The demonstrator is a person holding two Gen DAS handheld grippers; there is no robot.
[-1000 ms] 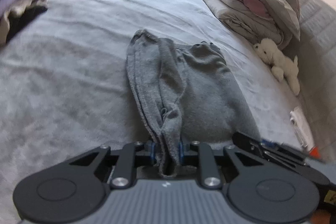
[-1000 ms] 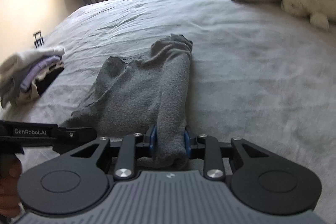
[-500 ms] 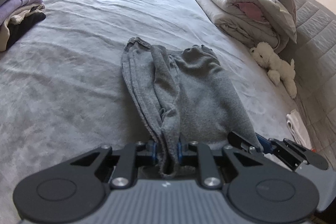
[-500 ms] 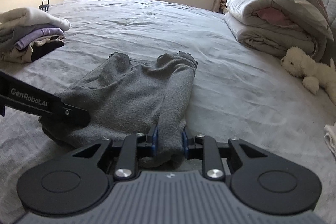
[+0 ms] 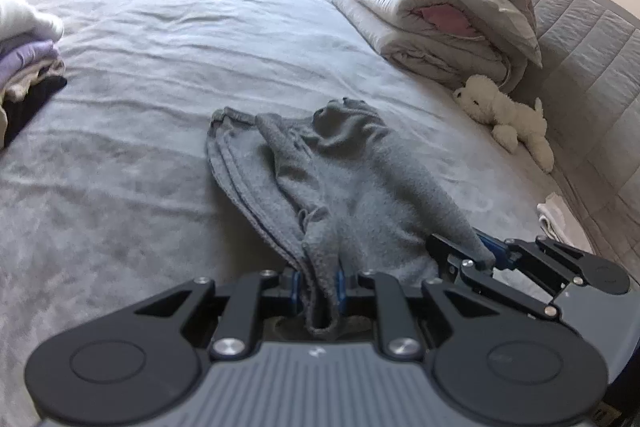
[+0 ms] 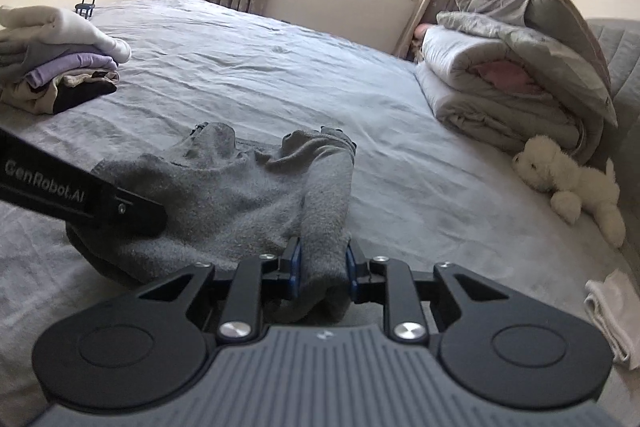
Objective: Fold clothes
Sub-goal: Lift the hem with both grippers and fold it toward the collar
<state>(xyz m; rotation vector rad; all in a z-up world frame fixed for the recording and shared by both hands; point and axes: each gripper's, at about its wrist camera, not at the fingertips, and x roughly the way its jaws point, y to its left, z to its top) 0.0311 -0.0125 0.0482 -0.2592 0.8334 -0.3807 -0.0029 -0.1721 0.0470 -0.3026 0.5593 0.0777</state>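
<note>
A grey fleece garment [image 5: 340,183] lies partly folded on the grey bed [image 5: 160,67]; it also shows in the right wrist view [image 6: 240,199]. My left gripper [image 5: 318,283] is shut on its near left edge. My right gripper [image 6: 322,267] is shut on its near right edge. The near end is lifted a little off the bed while the far end rests on it. Each gripper shows in the other's view, the right gripper [image 5: 480,259] at the right and the left gripper [image 6: 132,211] at the left.
A stack of folded clothes [image 6: 60,67] sits at the left. Folded duvets [image 6: 520,91] and a white plush toy [image 6: 572,183] lie at the right by the headboard. A small white cloth [image 6: 612,311] lies at the near right. A window and curtains stand behind.
Both grippers have lifted and tilted up with the garment's near edge; the far end has bunched and drawn slightly towards me. Both stay shut on it.
</note>
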